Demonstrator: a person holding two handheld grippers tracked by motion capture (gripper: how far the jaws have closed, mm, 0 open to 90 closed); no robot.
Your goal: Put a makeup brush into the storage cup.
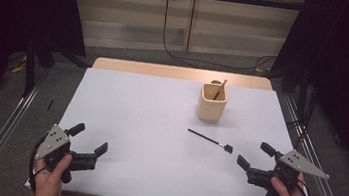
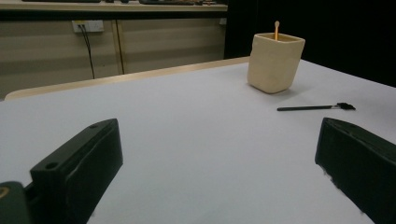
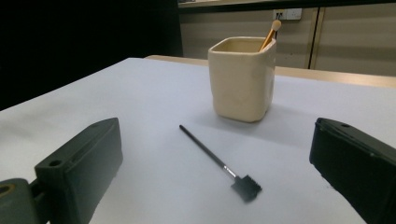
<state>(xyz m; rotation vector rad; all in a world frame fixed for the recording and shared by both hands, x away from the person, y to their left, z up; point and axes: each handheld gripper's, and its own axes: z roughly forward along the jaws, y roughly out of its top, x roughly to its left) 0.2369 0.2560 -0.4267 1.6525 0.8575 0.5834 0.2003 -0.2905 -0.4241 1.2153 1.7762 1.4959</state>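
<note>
A black brush (image 1: 210,140) is seen lying flat on the white table (image 1: 147,140), just in front of the cream cup (image 1: 211,102), in which a wooden-handled brush (image 1: 220,89) is leaned. The right gripper (image 1: 252,156) is held near the black brush, fingers spread and empty. The left gripper (image 1: 89,139) is held well away from the cup, fingers likewise spread.
</note>
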